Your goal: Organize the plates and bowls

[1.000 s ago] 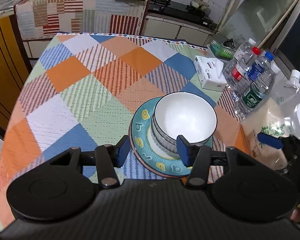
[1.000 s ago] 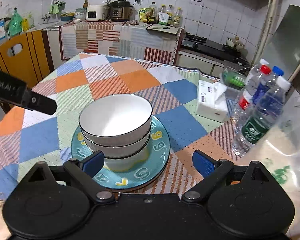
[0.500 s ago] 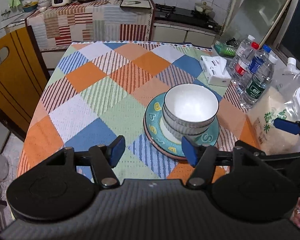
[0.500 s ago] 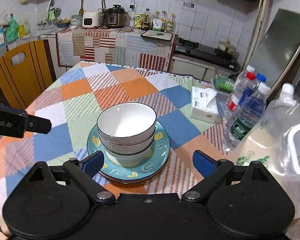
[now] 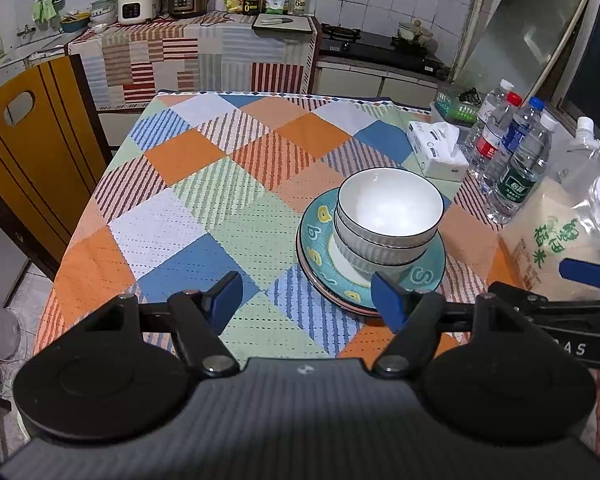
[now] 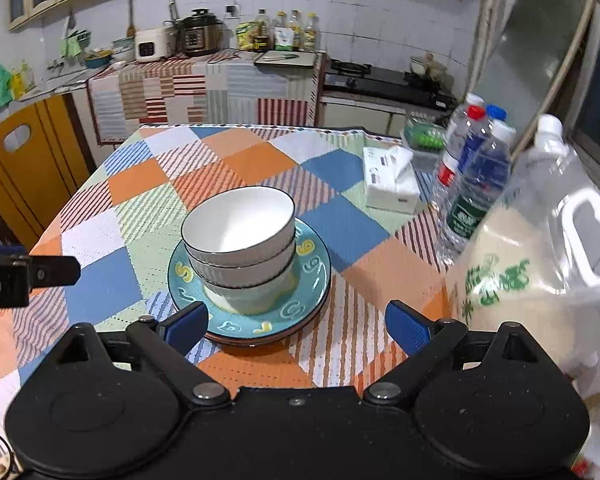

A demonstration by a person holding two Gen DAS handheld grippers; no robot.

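Task progress: judging by the layout, the stacking looks done; every bowl and plate in view sits in one pile, and no loose dish shows elsewhere on the surface [image 5: 204,216]. What may be left is at most moving the pile, which the pictures cannot settle.
Stack of bowls [image 6: 240,248]: white bowls with dark rims nested upright, at least two and perhaps a third beneath; the top one is empty.
Teal plate [image 6: 308,280]: carries the bowls, with yellow figures round its rim; a reddish edge beneath it suggests a second plate under it.
Left gripper [image 5: 306,298]: fingers spread apart and holding nothing; the pile lies just ahead and to its right, the right blue pad overlapping the plate's near edge in the view, contact unclear.
Right gripper [image 6: 296,328]: fingers spread wide and empty; the pile lies directly ahead, slightly left of centre, near but apart from the pads.
Other containers: water bottles [image 6: 476,184] stand ahead and to the right of the right gripper, beside a tissue box [image 6: 388,184]; a clear handled bag of rice [image 6: 540,248] sits close on its right.
Beyond the surface: a wooden chair [image 5: 32,152] far left of the left gripper.
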